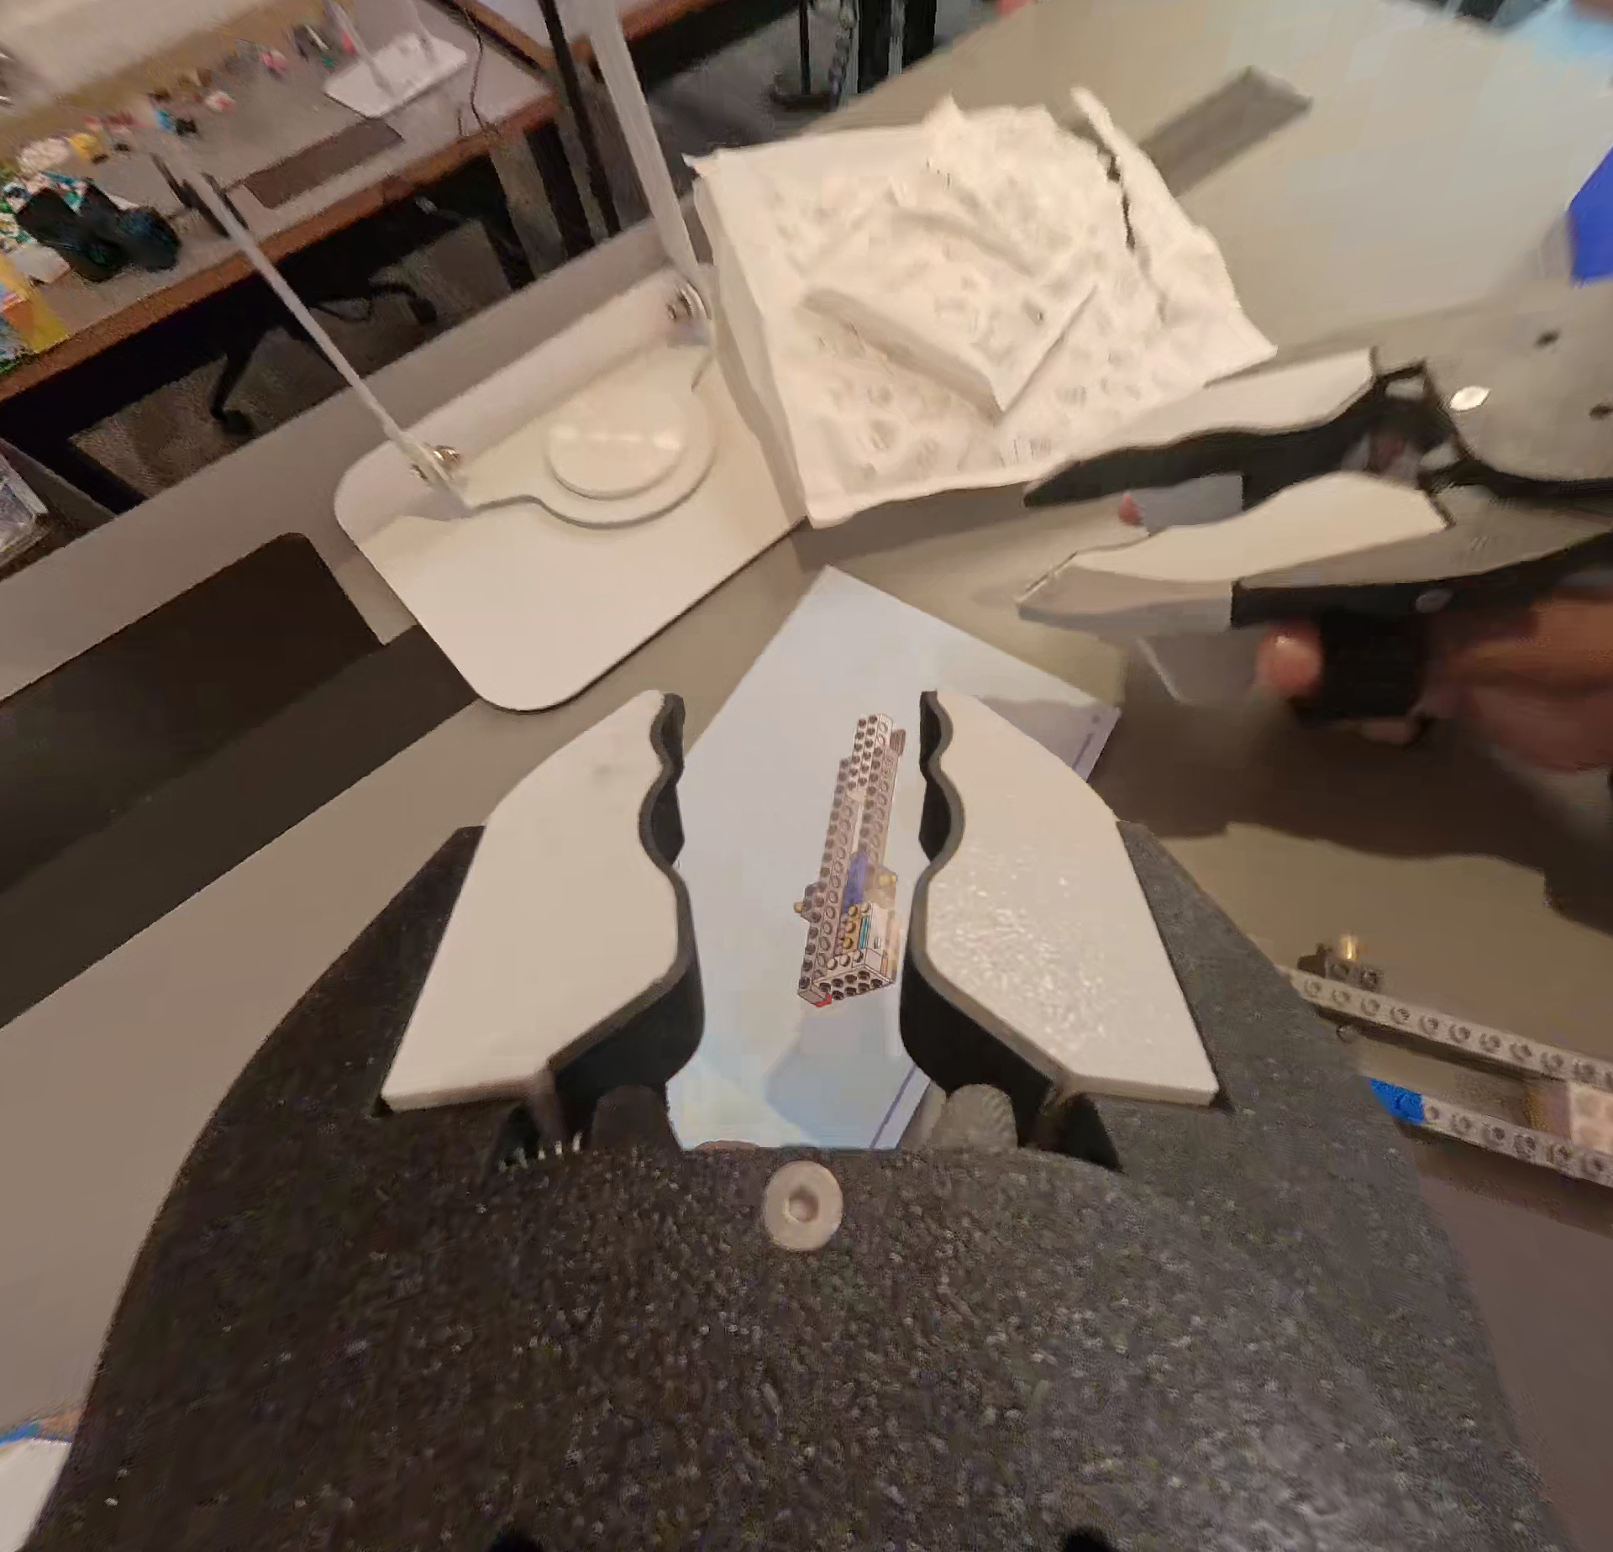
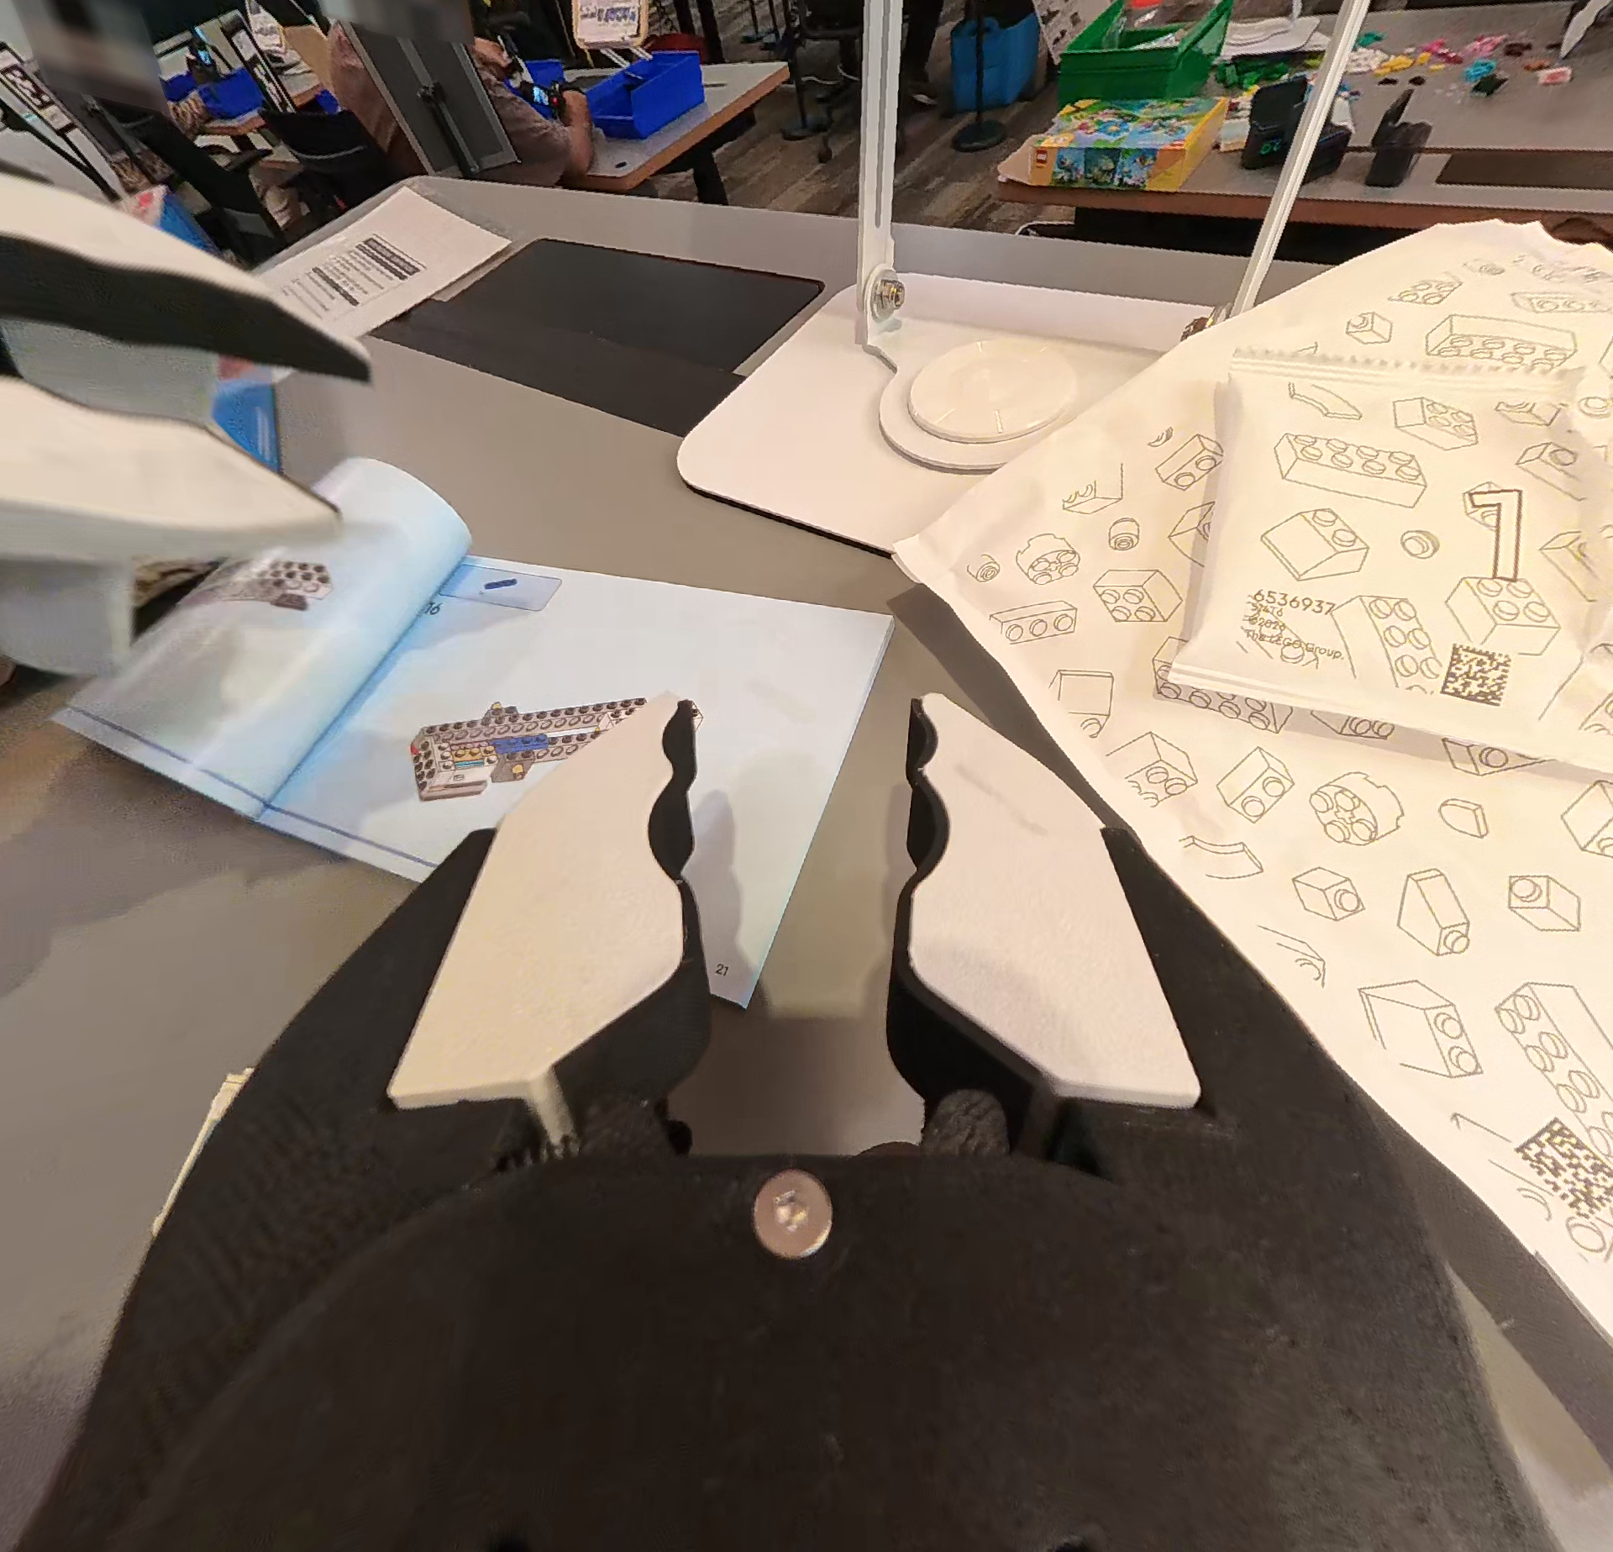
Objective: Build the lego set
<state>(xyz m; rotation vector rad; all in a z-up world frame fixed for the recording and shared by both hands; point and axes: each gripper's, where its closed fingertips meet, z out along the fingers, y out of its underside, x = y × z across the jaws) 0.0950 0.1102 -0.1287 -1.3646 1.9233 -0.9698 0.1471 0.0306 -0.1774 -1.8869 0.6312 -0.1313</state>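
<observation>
Jaws of the left gripper (image 1: 790,707) stand wide and bare over a glossy pale-blue instruction booklet (image 1: 785,812), its printed brick diagram between the white, wavy-edged fingers; ahead to the right the right gripper (image 1: 1126,532) hovers, and a grey studded brick assembly (image 1: 1466,1065) lies on the tabletop (image 1: 218,943) to the right. From the right wrist, its own jaws gape empty above the booklet's corner, crinkled white paper bags (image 2: 1266,812) to their right. Any contact with the thin pages probably wants a light, low approach.

Both wrist views close overhead, sharing booklet (image 1: 785,812) — facing forward
</observation>
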